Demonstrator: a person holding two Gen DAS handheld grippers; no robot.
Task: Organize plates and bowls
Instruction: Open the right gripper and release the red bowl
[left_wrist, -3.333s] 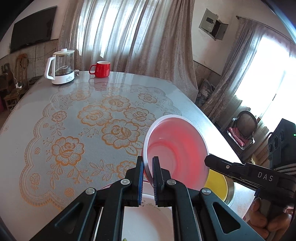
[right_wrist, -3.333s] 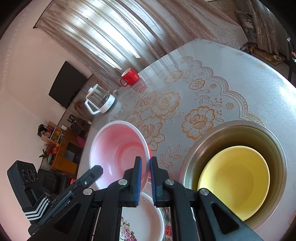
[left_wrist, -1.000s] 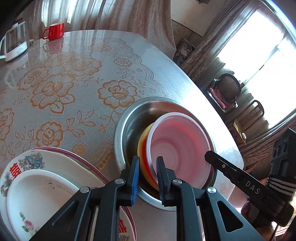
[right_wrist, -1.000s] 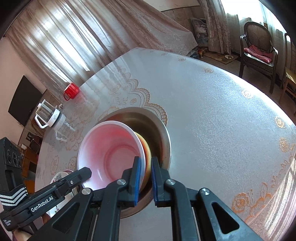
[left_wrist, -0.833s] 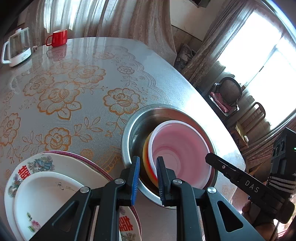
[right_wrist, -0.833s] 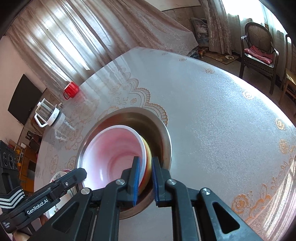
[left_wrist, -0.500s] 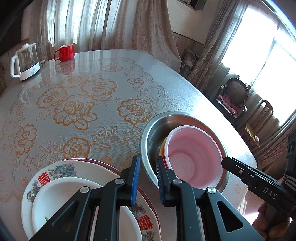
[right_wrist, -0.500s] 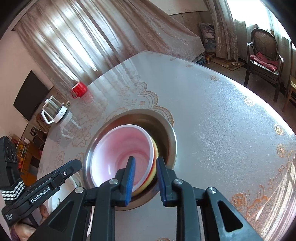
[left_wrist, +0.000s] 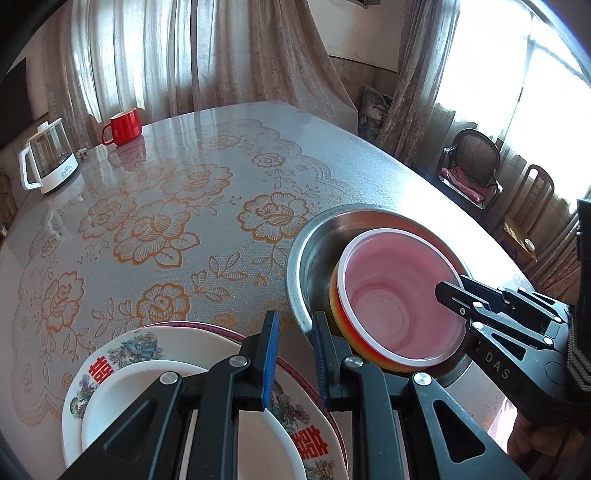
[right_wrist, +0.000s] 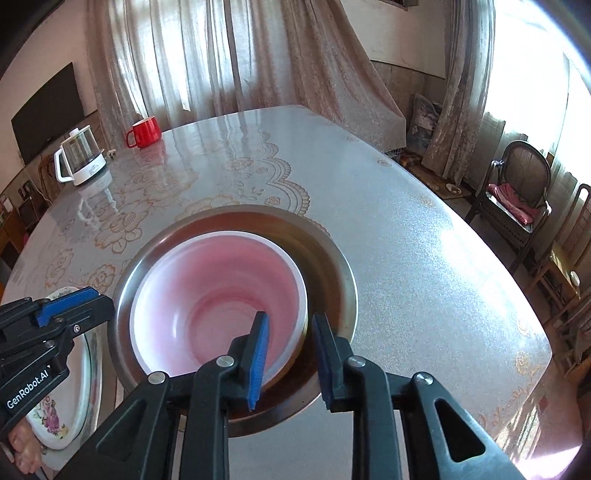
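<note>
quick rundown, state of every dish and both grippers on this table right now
pink bowl: upright, nested in the yellow bowl
yellow bowl: inside the steel basin
steel basin: on the table, holding both bowls
plates: stacked
red mug: upright
kettle: lid on
left gripper: open, empty
right gripper: open, astride the pink bowl's rim

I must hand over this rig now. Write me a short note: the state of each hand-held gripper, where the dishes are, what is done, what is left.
Left hand-held gripper: open, empty, over the stacked floral plates.
Right hand-held gripper: jaws just closing, pads astride the pink plastic bowl rim, not gripping.
Done: pink bowl nested in the yellow bowl inside the steel basin.
Left: perhaps the plates.
</note>
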